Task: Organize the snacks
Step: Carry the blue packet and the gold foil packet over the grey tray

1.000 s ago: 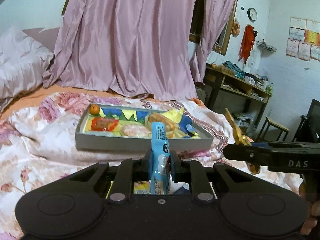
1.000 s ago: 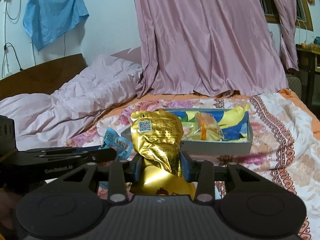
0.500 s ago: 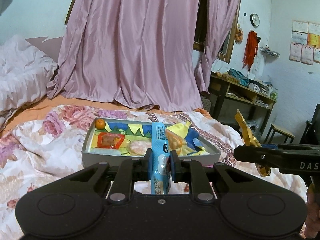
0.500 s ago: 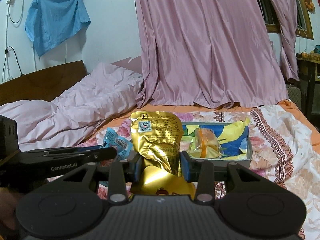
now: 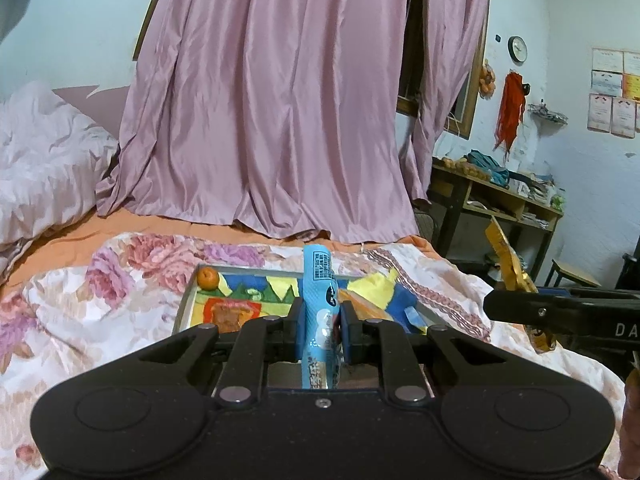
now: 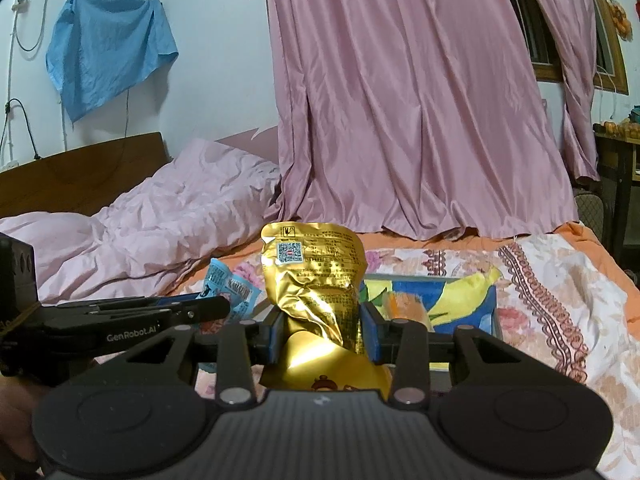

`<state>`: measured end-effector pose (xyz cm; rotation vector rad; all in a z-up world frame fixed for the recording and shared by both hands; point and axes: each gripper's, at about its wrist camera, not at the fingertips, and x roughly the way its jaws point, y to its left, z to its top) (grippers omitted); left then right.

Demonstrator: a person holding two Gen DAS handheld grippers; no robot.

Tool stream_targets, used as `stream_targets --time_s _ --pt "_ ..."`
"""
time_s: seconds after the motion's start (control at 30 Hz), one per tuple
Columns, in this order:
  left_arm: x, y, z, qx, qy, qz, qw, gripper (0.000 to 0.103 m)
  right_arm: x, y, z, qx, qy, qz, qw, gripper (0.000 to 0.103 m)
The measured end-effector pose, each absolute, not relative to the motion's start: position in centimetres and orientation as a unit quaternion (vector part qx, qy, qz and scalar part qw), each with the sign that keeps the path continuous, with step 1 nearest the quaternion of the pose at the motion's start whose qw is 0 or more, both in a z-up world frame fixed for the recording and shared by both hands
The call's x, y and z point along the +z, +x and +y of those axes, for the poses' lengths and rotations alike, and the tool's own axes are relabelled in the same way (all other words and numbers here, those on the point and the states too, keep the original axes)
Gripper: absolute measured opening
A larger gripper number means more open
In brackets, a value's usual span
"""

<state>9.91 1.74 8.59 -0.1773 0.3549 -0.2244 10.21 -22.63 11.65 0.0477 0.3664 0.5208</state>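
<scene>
Blue snack packet [image 5: 320, 300] is pinched upright in the left gripper [image 5: 320, 330], fingers closed tight on its middle. Gold foil bag [image 6: 316, 292] is in the right gripper [image 6: 322, 338], fingers closed on its crumpled waist, top puffed, bottom sagging below. Both are held in the air on the near side of the grey tray [image 5: 182, 312], which sits on the floral bedspread [image 5: 80, 320] and already carries an orange [image 5: 208, 279] plus several wrapped snacks.

Risks, my read:
- Slick foil and an air-filled bag could squirm out of the grip.
- The grippers sit close side by side, so they may clash over the tray.
- Soft bed means the tray may tip if pressed on.
- The tray is fairly full, so a drop may land on other snacks.
</scene>
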Motion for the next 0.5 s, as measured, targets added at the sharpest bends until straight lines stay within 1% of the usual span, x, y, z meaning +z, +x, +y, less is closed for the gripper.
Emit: stream_targets --time_s 0.5 --pt "7.9 18.9 3.8 -0.081 -0.090 0.169 0.978 0.018 12.0 17.5 -21.4 0.244 0.019 0.175 0.954 0.043"
